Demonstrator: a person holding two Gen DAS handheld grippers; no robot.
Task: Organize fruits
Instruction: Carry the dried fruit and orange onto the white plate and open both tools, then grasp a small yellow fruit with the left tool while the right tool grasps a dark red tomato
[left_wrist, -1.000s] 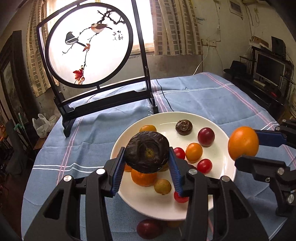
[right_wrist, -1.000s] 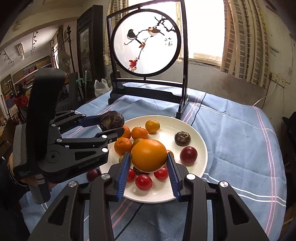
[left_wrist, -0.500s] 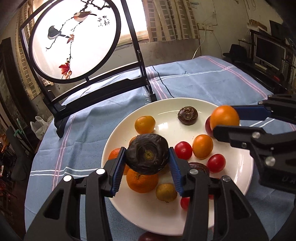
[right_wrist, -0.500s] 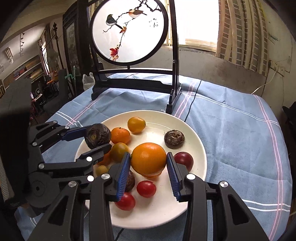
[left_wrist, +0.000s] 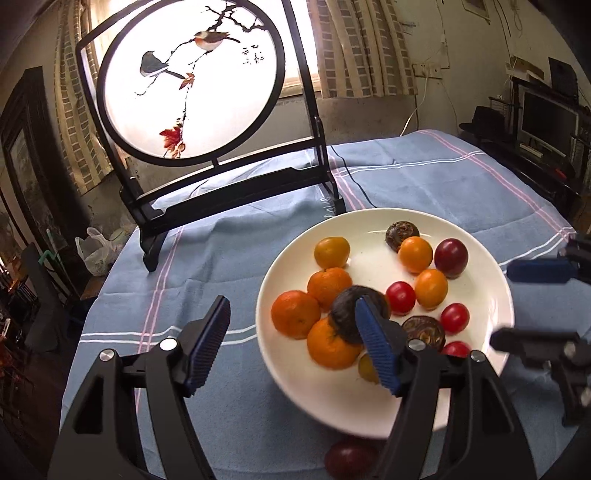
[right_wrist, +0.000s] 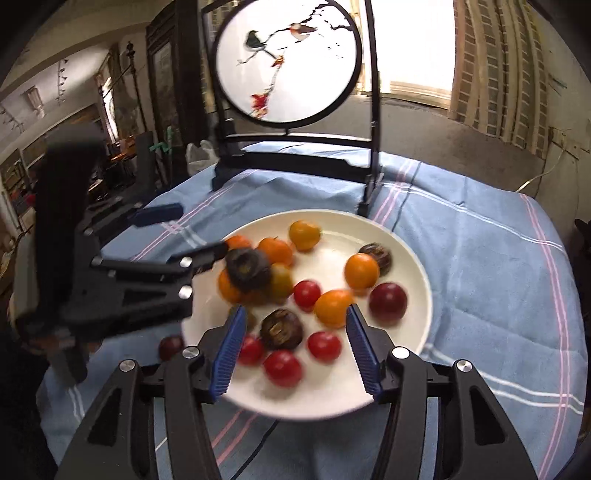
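Both my tools, left tool and right tool, are opening with nothing held; the round, smooth fruits on the plate mid-table may roll, so I'd pinch their sides softly.

We are showing two black grippers with angular, cut-out arms, silver round screws at the joints and ribbed blue pads: the left gripper and the right gripper, its twin, each looking alike.
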